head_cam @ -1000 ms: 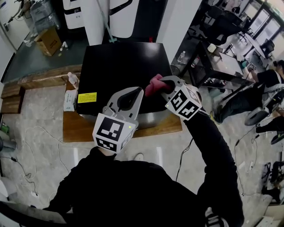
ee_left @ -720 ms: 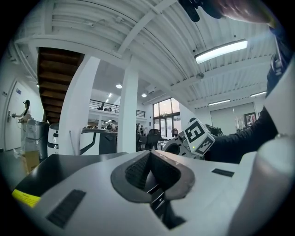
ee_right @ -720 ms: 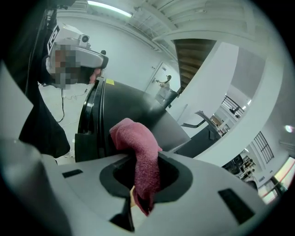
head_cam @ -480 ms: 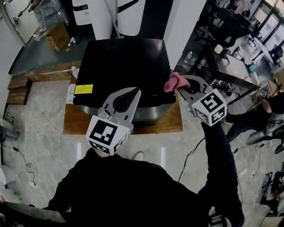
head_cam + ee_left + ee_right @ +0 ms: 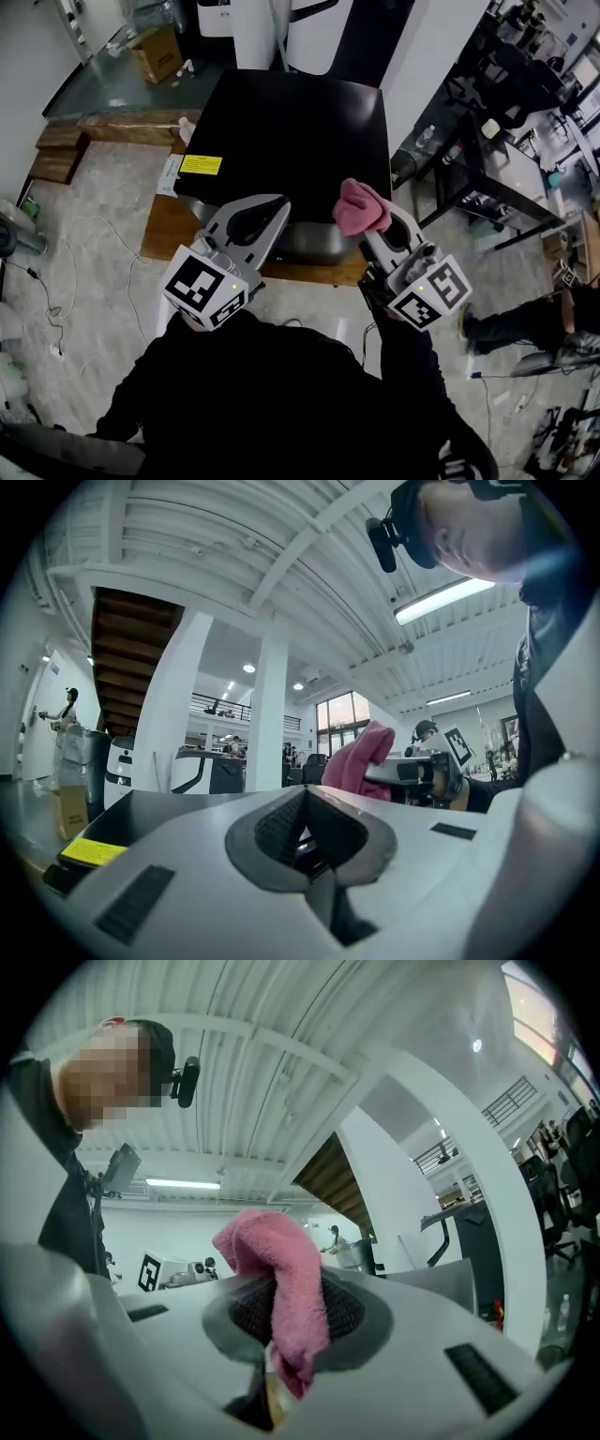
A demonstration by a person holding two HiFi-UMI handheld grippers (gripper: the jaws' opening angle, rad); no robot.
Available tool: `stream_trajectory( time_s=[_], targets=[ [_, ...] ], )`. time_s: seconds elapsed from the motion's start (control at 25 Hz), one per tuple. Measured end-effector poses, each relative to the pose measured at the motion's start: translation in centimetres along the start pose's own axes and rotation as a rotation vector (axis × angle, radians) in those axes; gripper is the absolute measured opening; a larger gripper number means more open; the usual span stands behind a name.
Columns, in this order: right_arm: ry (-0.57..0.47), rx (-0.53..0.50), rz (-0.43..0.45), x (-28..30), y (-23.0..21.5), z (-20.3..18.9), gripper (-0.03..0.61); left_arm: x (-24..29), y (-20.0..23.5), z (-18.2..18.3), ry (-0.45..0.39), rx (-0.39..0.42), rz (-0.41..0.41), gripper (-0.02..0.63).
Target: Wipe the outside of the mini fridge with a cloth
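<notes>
Pinching the cloth, the right gripper hovers at the fridge's 5 o'clock corner, apparently ready to wipe; the left gripper hangs pressed together, empty.

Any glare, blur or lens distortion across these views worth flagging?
Head view: sharp, mild wide-angle bowing, no strong glare on the black mini fridge. Left gripper view: heavy fisheye, dark corners, ceiling strip light blown out. Right gripper view: same fisheye, pink cloth crisp, window at upper right washed out.

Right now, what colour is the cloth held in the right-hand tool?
Pink. The cloth shows best in the right gripper view, pinched between the jaws.
</notes>
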State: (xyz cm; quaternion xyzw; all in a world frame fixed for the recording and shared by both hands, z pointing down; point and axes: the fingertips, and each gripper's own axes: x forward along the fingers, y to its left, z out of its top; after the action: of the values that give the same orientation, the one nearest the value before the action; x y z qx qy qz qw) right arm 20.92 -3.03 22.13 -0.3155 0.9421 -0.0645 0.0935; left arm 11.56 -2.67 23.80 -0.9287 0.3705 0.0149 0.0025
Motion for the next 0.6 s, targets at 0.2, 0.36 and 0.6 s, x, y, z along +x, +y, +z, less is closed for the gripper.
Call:
stream_trajectory(
  time_s=[0.2,0.36,0.6],
  targets=[
    [0.030,-0.024,0.068,0.5,1.0,-0.5,0.072,-0.5,-0.4,-0.3,0.011,-0.006,0.011,0.006],
    [0.038,-0.028,0.092,0.7,1.3,0.0,0.072,-0.7,-0.3,0.2,0.012,-0.013,0.017,0.006],
    [0.031,-0.017,0.112,0.7,0.9,0.2,0.071,0.1,-0.6,0.2,0.023,-0.010,0.019,0.006]
  ],
)
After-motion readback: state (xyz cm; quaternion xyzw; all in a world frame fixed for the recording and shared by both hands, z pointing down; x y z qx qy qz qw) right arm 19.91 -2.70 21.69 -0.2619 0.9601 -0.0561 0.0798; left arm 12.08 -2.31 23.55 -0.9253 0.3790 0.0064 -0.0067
